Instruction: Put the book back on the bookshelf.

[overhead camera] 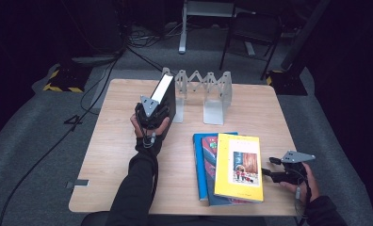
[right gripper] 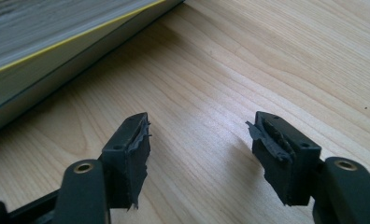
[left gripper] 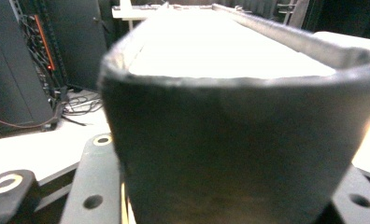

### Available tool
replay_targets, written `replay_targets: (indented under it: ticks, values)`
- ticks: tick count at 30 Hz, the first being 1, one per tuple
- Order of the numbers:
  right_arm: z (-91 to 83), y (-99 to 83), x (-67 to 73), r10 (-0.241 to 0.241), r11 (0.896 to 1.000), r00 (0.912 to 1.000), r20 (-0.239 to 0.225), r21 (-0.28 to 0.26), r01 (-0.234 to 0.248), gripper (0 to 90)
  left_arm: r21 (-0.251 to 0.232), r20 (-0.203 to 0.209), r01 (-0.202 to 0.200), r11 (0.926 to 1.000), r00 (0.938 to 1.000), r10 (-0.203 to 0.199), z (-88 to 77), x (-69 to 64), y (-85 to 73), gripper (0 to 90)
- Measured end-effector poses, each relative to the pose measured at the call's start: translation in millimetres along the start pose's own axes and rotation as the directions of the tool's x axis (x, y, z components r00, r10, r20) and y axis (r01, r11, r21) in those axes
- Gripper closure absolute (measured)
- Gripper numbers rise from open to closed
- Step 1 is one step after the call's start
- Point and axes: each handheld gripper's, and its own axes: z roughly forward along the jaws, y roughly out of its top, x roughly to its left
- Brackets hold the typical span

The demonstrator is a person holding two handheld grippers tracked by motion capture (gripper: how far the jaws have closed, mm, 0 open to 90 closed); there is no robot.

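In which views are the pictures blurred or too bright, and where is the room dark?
High view: the table is evenly lit, the room around it very dark. Left gripper view: the black book sits so close that it is out of focus, and its white page edges are overexposed. Right gripper view: the right gripper looks sharp with soft shadows on the wood, while the stacked books blur.

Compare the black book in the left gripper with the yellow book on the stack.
The black book stands on edge against the metal book rack; the yellow book lies flat, topping two blue books. The black book sits between the left gripper jaws; the yellow lies untouched beside the open right gripper.
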Motion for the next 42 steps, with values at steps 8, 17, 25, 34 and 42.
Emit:
replay_targets:
  ticks: [8,17,25,34,42]
  values:
    - [0.1,-0.9,-0.4,0.014,1.000,0.9997,-0.018,0.000,-0.014,35.9,0.093,-0.028,0.043,0.9947,0.9988,-0.041,2.4,-4.5,-28.8,43.5]
    - [0.5,-1.1,1.0,0.006,1.000,0.9996,-0.026,0.000,-0.006,33.3,0.114,-0.090,0.079,0.9904,0.9936,-0.069,6.0,-13.3,-60.4,46.9]
    - [0.9,-1.2,1.0,0.013,1.000,0.9996,-0.025,-0.001,-0.013,32.4,0.110,-0.149,0.084,0.9903,0.9866,-0.068,20.5,-25.1,-55.6,50.1]
    - [1.1,-2.1,0.9,0.016,1.000,0.9996,-0.025,-0.008,-0.016,32.3,0.116,-0.173,0.101,0.9881,0.9818,-0.080,38.1,-24.8,-49.9,49.9]
    - [0.8,-2.7,0.6,0.015,1.000,0.9996,-0.025,-0.010,-0.016,32.3,0.127,-0.165,0.110,0.9858,0.9824,-0.088,42.6,-23.3,-47.8,47.6]
